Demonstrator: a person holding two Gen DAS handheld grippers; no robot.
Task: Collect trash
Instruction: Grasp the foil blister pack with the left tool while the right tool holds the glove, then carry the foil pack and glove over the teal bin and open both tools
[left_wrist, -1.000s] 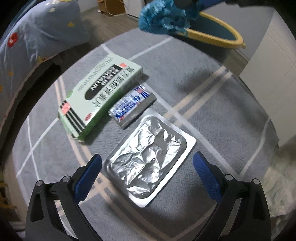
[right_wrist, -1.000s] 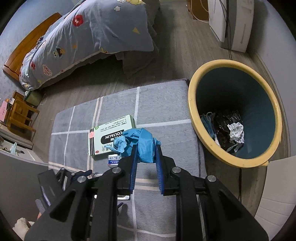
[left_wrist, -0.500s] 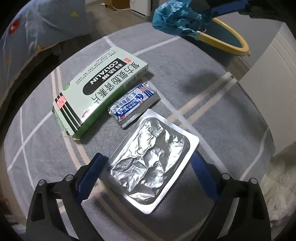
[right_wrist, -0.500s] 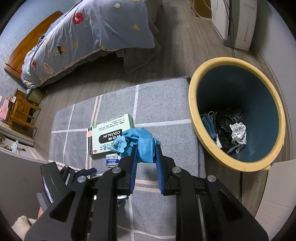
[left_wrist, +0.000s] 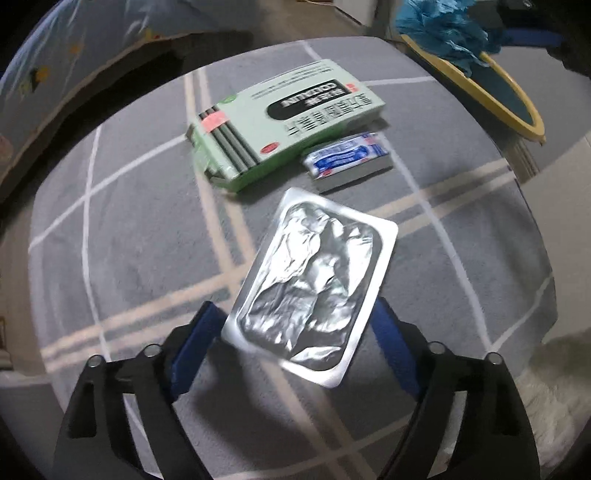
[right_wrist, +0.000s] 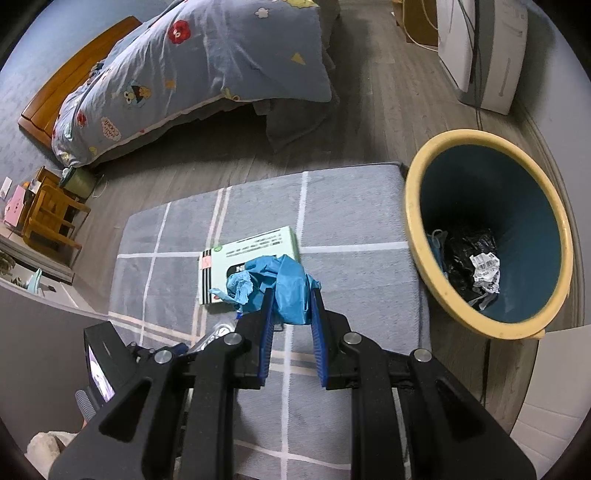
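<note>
We see the left gripper (left_wrist: 295, 325), jaws closing but apart, straddling the foil tray (left_wrist: 314, 284) (right gripper (right_wrist: 291, 314) clamps a blue glove (right_wrist: 280, 284)).

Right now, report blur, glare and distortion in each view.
Left wrist: motion blur smears the green box and rug lines; the foil tray glares; fisheye bends edges. Right wrist: sharp, evenly lit, dark vignetted corners, the bin rim stretched oval.

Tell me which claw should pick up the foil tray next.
Left. The left claw already straddles the foil tray, jaws just closing. The right claw is shut on the blue glove.
</note>
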